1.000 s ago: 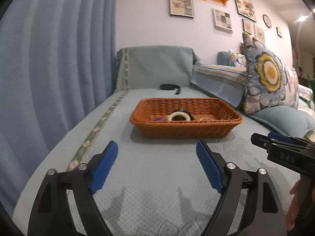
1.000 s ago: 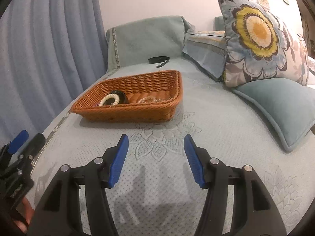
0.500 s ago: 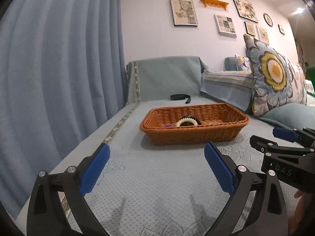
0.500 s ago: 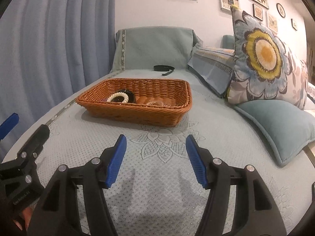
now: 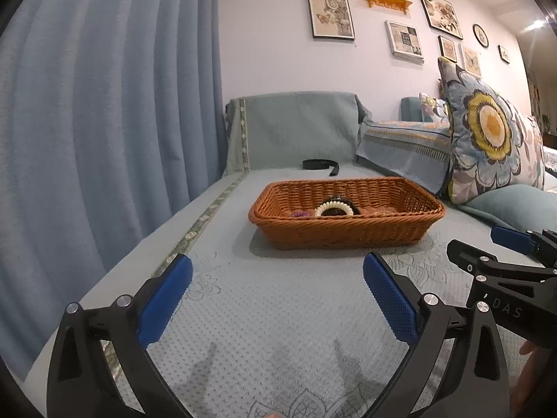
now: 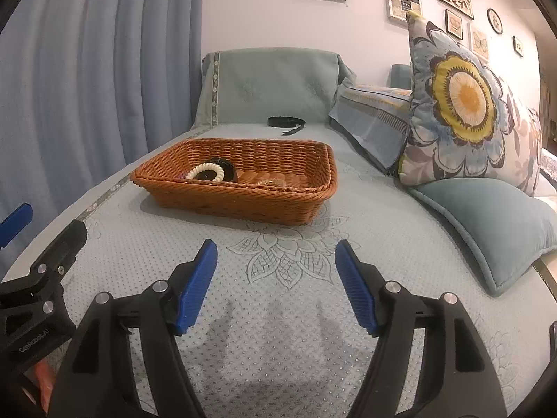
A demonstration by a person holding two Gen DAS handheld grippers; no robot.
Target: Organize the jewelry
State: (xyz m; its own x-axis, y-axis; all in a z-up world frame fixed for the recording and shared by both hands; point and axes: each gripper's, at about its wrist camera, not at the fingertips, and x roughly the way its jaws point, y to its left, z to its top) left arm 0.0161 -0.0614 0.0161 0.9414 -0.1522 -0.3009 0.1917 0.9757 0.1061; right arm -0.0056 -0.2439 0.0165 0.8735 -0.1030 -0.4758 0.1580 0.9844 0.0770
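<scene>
An orange wicker basket (image 5: 348, 231) stands on the sofa seat; it also shows in the right wrist view (image 6: 243, 200). In it lie a white bead bracelet (image 5: 333, 207) (image 6: 205, 170) over a dark bangle (image 6: 226, 165), a purple piece (image 5: 300, 214) and a pale clear bracelet (image 6: 269, 183). My left gripper (image 5: 276, 278) is open and empty, well short of the basket. My right gripper (image 6: 275, 261) is open and empty, also short of it. Each gripper shows at the other view's edge.
A black strap (image 5: 320, 165) (image 6: 286, 122) lies on the seat behind the basket. A floral cushion (image 6: 463, 111) and a teal cushion (image 6: 494, 223) sit to the right. A blue curtain (image 5: 104, 122) hangs along the left edge of the sofa.
Both grippers have tilted up and drawn back a little from the basket, so more wall shows. Both stay open and empty.
</scene>
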